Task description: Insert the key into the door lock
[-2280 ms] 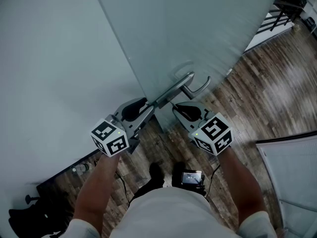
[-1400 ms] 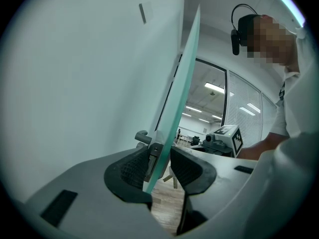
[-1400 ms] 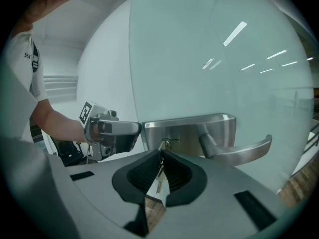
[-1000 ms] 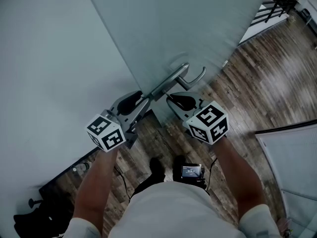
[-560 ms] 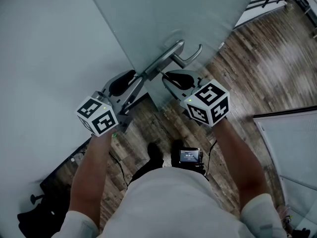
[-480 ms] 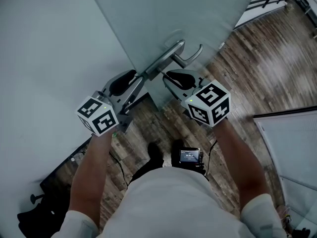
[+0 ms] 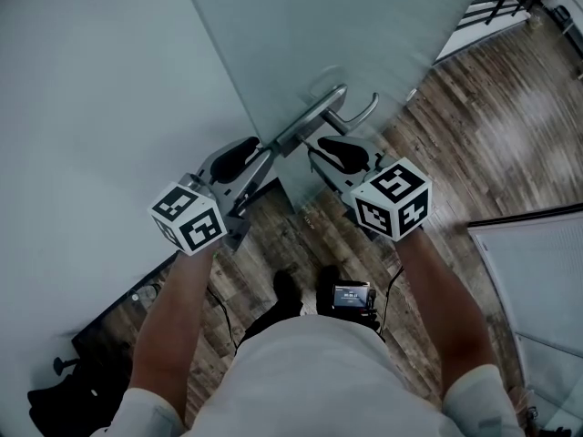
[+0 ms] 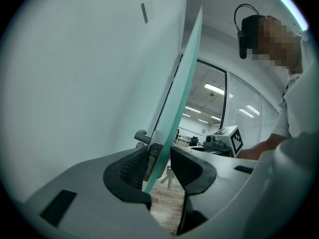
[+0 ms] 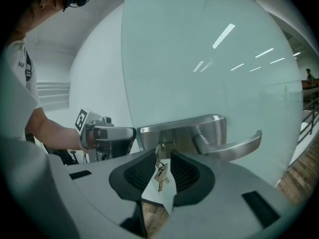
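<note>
A frosted glass door (image 7: 364, 35) carries a steel lock plate (image 9: 179, 131) with a lever handle (image 9: 234, 143), which also shows in the head view as the handle (image 7: 357, 116). A key (image 9: 160, 150) sits in the lock under the plate. Its ring and spare keys (image 9: 160, 173) hang down between my right gripper's jaws. The right gripper (image 9: 162, 158) is closed narrowly on the key. My left gripper (image 8: 160, 166) is shut on the door's glass edge (image 8: 174, 118), one pad on each face. The keys (image 8: 168, 176) show faintly past that edge.
A pale wall (image 7: 91, 107) stands left of the door edge. Wooden floor (image 7: 492, 135) lies to the right, with a white panel (image 7: 537, 280) at the far right. Dark gear (image 7: 55, 390) sits low on the left. A small screen device (image 7: 351, 296) hangs at the person's waist.
The head view has swung about a little. Both grippers keep their places at the door, the left on the glass edge and the right at the lock.
</note>
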Demonstrator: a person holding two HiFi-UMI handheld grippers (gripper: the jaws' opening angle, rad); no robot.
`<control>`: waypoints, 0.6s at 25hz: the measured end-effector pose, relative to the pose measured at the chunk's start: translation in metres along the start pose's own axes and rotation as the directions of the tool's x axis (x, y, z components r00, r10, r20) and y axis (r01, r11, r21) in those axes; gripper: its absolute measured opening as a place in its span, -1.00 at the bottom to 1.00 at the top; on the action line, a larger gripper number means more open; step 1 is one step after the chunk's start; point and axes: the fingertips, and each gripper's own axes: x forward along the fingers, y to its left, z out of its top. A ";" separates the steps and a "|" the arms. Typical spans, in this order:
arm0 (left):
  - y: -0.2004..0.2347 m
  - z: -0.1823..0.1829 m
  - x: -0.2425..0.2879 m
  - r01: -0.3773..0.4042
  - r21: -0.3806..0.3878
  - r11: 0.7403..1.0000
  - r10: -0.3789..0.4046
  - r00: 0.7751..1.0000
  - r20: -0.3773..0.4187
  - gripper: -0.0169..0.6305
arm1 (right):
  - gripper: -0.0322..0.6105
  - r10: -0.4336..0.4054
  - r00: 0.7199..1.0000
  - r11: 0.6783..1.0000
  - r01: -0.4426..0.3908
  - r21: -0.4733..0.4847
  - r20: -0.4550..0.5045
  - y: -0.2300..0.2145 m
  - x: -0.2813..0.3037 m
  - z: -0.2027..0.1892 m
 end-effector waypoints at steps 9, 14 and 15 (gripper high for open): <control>0.000 0.002 -0.004 -0.005 -0.002 1.000 0.005 1.000 0.008 -0.52 | -0.67 -0.013 1.000 1.000 0.013 -0.017 0.011 0.001 -0.009 0.004; 0.003 0.003 -0.008 -0.014 -0.005 1.000 0.014 1.000 0.018 -0.52 | -0.67 -0.016 1.000 1.000 0.016 -0.011 0.021 0.001 -0.012 0.004; 0.003 0.003 -0.009 -0.015 -0.006 1.000 0.015 1.000 0.021 -0.52 | -0.67 -0.017 1.000 1.000 0.017 -0.011 0.022 0.001 -0.013 0.004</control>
